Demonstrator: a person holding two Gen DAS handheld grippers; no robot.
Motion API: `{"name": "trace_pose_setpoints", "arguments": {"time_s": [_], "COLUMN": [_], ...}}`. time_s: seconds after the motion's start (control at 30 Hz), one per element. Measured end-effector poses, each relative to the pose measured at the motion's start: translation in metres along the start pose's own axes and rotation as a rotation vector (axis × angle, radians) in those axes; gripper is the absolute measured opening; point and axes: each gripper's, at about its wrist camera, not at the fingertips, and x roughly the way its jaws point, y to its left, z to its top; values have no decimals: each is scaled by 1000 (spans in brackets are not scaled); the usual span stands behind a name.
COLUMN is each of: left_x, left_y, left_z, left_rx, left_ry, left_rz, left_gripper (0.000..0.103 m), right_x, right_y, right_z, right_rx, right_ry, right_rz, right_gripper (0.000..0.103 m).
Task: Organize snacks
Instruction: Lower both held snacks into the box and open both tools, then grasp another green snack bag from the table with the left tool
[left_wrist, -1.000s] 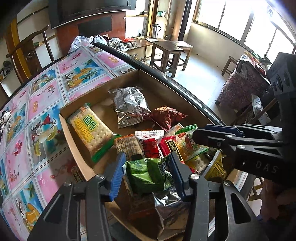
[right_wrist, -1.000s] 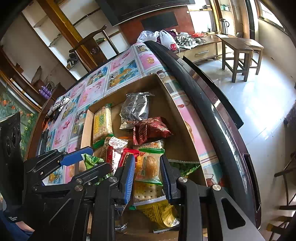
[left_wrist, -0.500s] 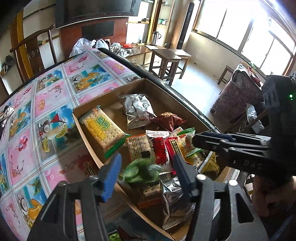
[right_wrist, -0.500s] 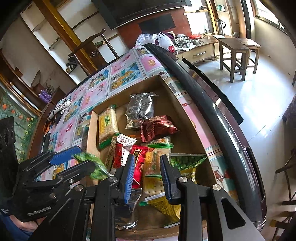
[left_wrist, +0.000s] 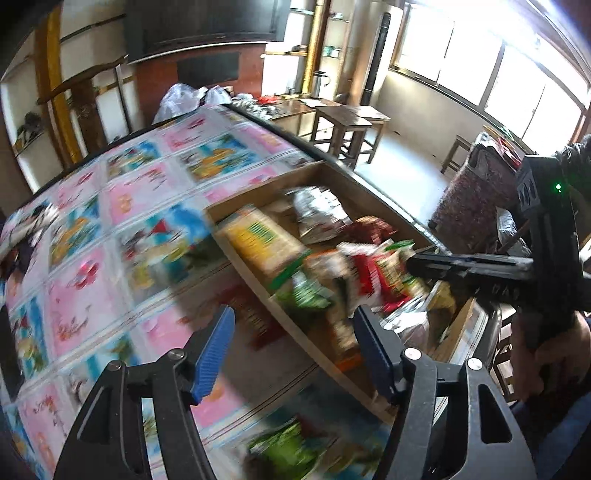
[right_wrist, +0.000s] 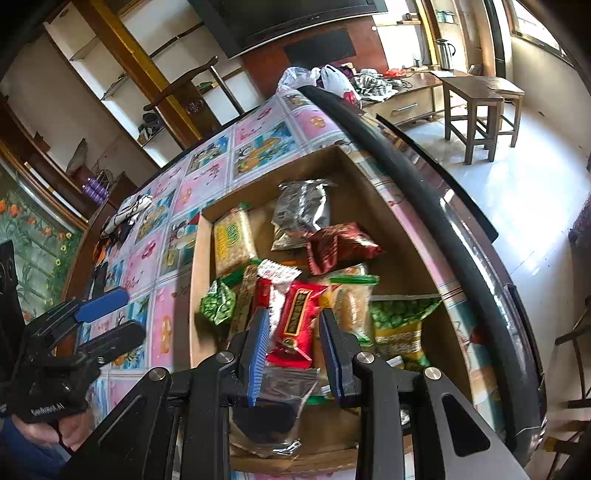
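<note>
A shallow cardboard box (right_wrist: 369, 177) on the table holds several snack packs: a yellow cracker pack (right_wrist: 232, 240), a silver bag (right_wrist: 301, 210), a dark red bag (right_wrist: 340, 245), a red pack (right_wrist: 295, 325), a green pea bag (right_wrist: 400, 321) and a small green pack (right_wrist: 218, 302) by the box's left wall. My right gripper (right_wrist: 295, 350) is open and empty above the red pack. My left gripper (left_wrist: 295, 354) is open and empty over the tablecloth left of the box (left_wrist: 258, 199); it also shows in the right wrist view (right_wrist: 107, 317). Another green pack (left_wrist: 288, 446) lies blurred on the table below it.
The table has a pink and blue picture cloth (right_wrist: 207, 181) and a dark curved rim (right_wrist: 424, 184). Wooden stools (right_wrist: 476, 107) and a low cabinet stand on the floor to the right. A chair (right_wrist: 184, 85) and shelves are behind the table.
My left gripper let go of the small green pack, which now lies in the box, and swung left out over the tablecloth. My right gripper rose slightly and stayed open.
</note>
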Motion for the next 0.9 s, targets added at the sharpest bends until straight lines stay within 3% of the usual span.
{"name": "trace_pose_setpoints", "arguments": {"time_s": [0.23,0.33,0.5,0.67,0.77,0.9], "left_x": [-3,-1,11,29,33,29], "left_y": [34,27,8,0,5,18], "left_z": [-45,-65,-88,-89,-90,-94], "left_rx": [-72,-71,-61,-65,-82,-113], "left_ry": [107,156,213,243,257,241], "left_rz": [-26,-53,-98,-40,-3,59], "left_gripper": [71,78,78,78,58,55], "right_x": [8,11,12,12,12,14], "right_y": [14,20,24,26,28,37], "right_z": [-5,-6,-7,-8,-9,-9], "right_rx": [-25,-36,-42,-53,-63,-94], "right_ry": [20,29,34,36,39,49], "right_rz": [9,9,5,2,6,36], "right_gripper": [30,30,30,30,30,30]}}
